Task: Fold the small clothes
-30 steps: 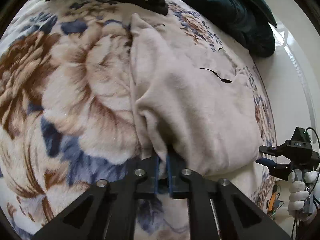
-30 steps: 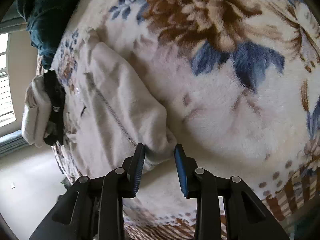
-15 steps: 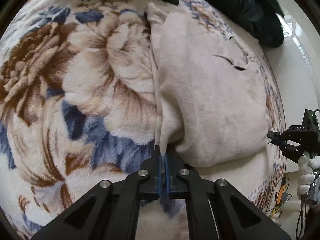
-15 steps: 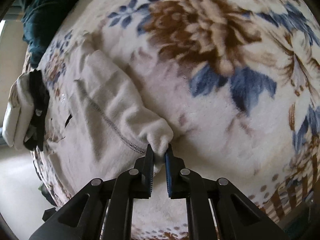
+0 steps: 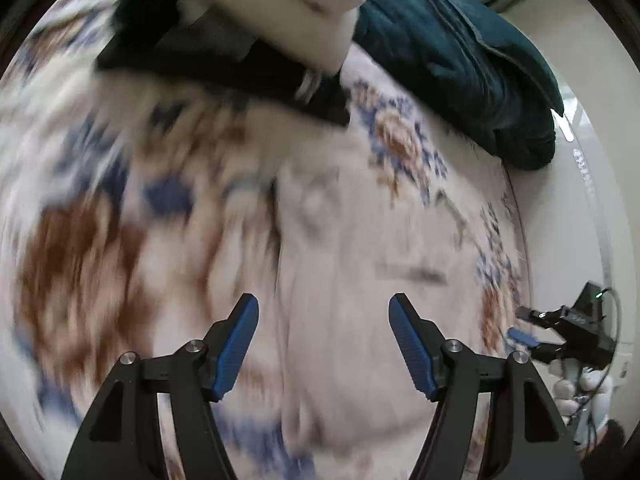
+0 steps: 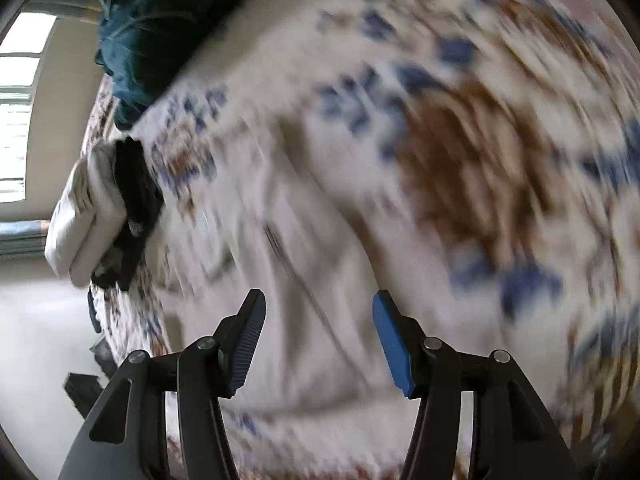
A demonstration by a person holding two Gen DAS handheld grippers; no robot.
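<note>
A cream fleece garment point(image 5: 360, 280) lies folded on the floral blanket point(image 5: 80, 240); both views are blurred by motion. My left gripper point(image 5: 323, 344) is open and empty just above the garment's near part. My right gripper point(image 6: 318, 340) is open and empty over the same garment point(image 6: 304, 280), whose dark seam line runs between the fingers. The right gripper also shows at the right edge of the left wrist view point(image 5: 560, 332).
A stack of folded clothes, white point(image 5: 280, 0) on black point(image 5: 224, 60), sits at the far side of the blanket; it also shows in the right wrist view point(image 6: 92, 216). A dark teal cover point(image 5: 460, 60) lies bunched beyond. The bed edge and floor point(image 6: 40, 340) are at left.
Both grippers were shut on the garment's near corners; both have let go and opened wide. The cameras swung fast, and the garment now lies folded over further up the blanket.
</note>
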